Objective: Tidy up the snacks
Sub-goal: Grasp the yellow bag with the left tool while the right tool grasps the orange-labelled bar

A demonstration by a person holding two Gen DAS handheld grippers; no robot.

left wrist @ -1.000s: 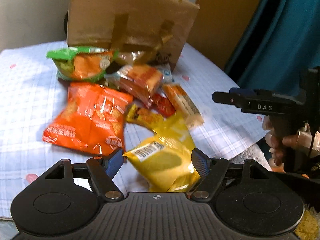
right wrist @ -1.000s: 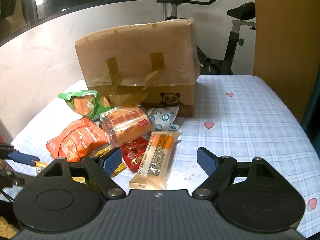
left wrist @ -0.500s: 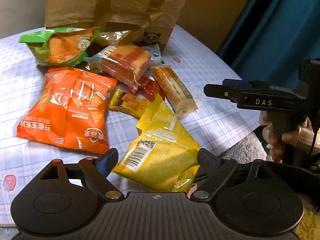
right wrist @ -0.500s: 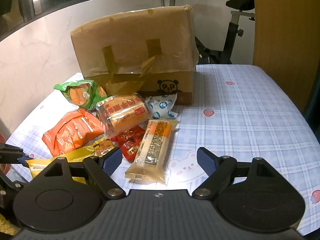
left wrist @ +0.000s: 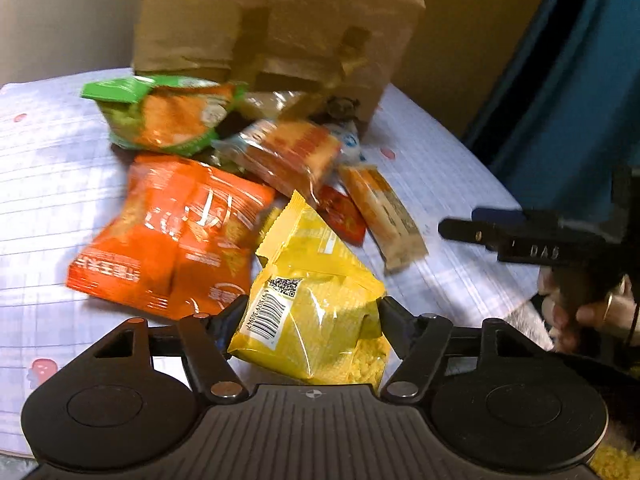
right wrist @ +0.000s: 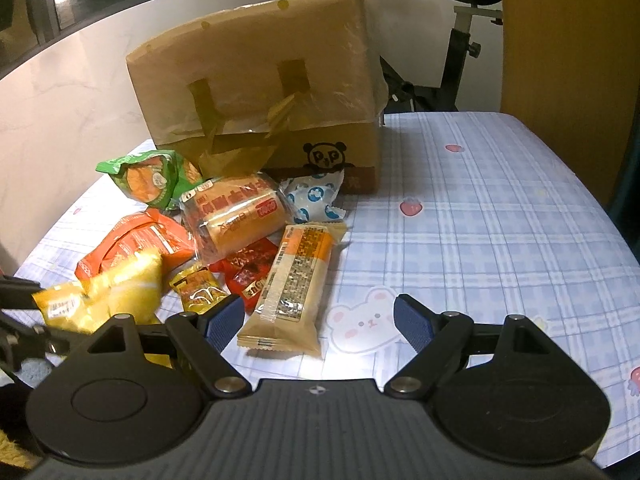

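My left gripper (left wrist: 312, 316) is shut on a yellow snack bag (left wrist: 316, 300) and holds it raised over the table's near edge; the bag also shows in the right wrist view (right wrist: 116, 292). Behind it lie an orange chip bag (left wrist: 172, 236), a green bag (left wrist: 160, 116), a wrapped bread loaf (right wrist: 236, 216), a long biscuit pack (right wrist: 298, 276), a red packet (right wrist: 244, 272) and a small yellow-brown packet (right wrist: 198, 286). My right gripper (right wrist: 318, 320) is open and empty, just in front of the biscuit pack.
A brown paper bag (right wrist: 264, 92) with a panda logo stands behind the snacks. A white-blue packet (right wrist: 316, 196) leans at its foot. The checked tablecloth (right wrist: 480, 220) spreads to the right. An exercise bike (right wrist: 460, 40) and a teal curtain (left wrist: 580, 80) stand beyond the table.
My left gripper has closed on the yellow bag and lifted it off the table. The left wrist view has tilted up. The right gripper has edged closer to the biscuit pack.
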